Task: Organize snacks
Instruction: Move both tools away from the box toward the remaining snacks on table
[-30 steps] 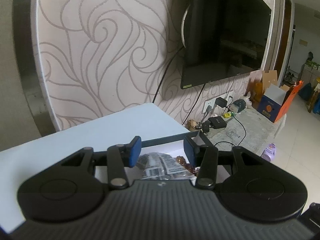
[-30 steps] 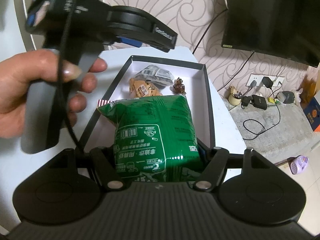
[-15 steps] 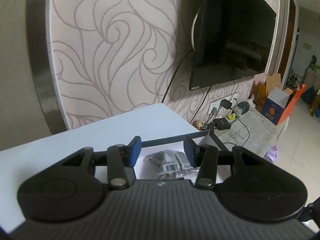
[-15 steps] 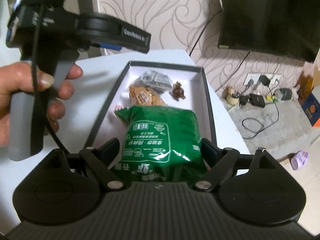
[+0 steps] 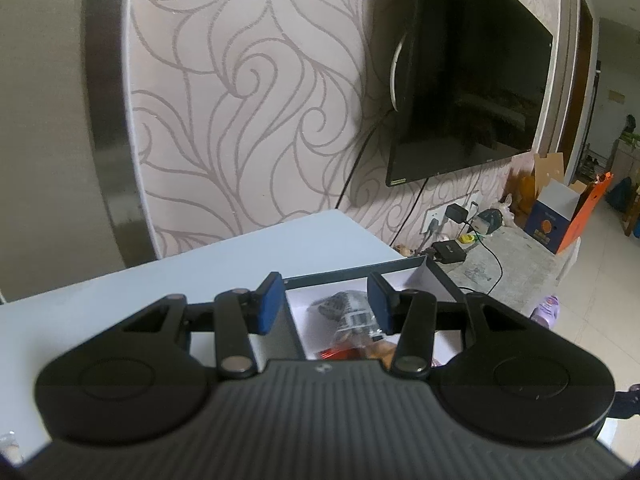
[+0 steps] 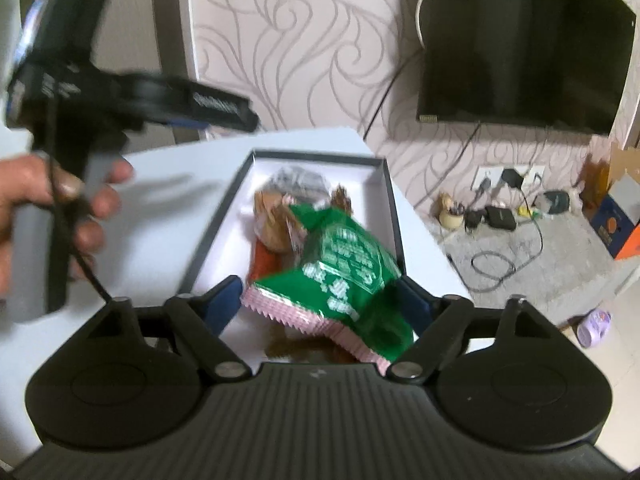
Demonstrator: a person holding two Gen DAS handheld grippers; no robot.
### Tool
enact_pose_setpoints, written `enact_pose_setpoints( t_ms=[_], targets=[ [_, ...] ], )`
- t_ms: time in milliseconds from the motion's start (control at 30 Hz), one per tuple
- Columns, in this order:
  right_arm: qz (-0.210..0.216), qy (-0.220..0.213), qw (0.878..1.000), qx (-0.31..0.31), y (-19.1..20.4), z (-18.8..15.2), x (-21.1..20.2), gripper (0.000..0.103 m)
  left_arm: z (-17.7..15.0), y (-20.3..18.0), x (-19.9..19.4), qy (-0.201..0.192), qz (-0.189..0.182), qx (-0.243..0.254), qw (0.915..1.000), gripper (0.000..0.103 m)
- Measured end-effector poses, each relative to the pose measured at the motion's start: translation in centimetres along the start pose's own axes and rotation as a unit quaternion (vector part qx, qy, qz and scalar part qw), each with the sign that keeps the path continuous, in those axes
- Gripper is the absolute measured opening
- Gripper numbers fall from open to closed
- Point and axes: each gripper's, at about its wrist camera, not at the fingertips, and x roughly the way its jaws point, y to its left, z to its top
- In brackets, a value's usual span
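Observation:
A dark-rimmed white box (image 6: 394, 216) lies on the white table (image 6: 160, 208). In it are a grey packet (image 6: 296, 178), a brown packet (image 6: 272, 220) and a small dark snack (image 6: 342, 200). A green snack bag (image 6: 344, 264) lies tilted between the spread fingers of my right gripper (image 6: 320, 296), which is open over the box's near end. My left gripper (image 5: 324, 300) is open and empty, above the box's left rim (image 5: 332, 274); the grey packet (image 5: 348, 310) shows between its fingers. It also shows in the right wrist view (image 6: 120, 92), held by a hand.
A patterned wall and a black TV (image 6: 520, 40) stand behind the table. To the right, the floor holds cables and chargers (image 6: 496, 220), an orange-and-blue carton (image 6: 616, 220) and a purple bottle (image 6: 594, 322). The table's right edge runs close to the box.
My right gripper has opened and the green bag has dropped and tilted toward the box. My left gripper has moved up and to the left, staying open.

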Motion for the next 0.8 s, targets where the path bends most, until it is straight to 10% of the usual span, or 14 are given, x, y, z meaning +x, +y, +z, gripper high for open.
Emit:
enact_pose_setpoints(
  t_ms=[800],
  targets=[
    [-0.015,0.016,1.000,0.009,1.2,-1.5,-0.7,0.089,-1.7,1.2,-4.1,0.001,0.010,-0.006,0.9999,0.050]
  ],
)
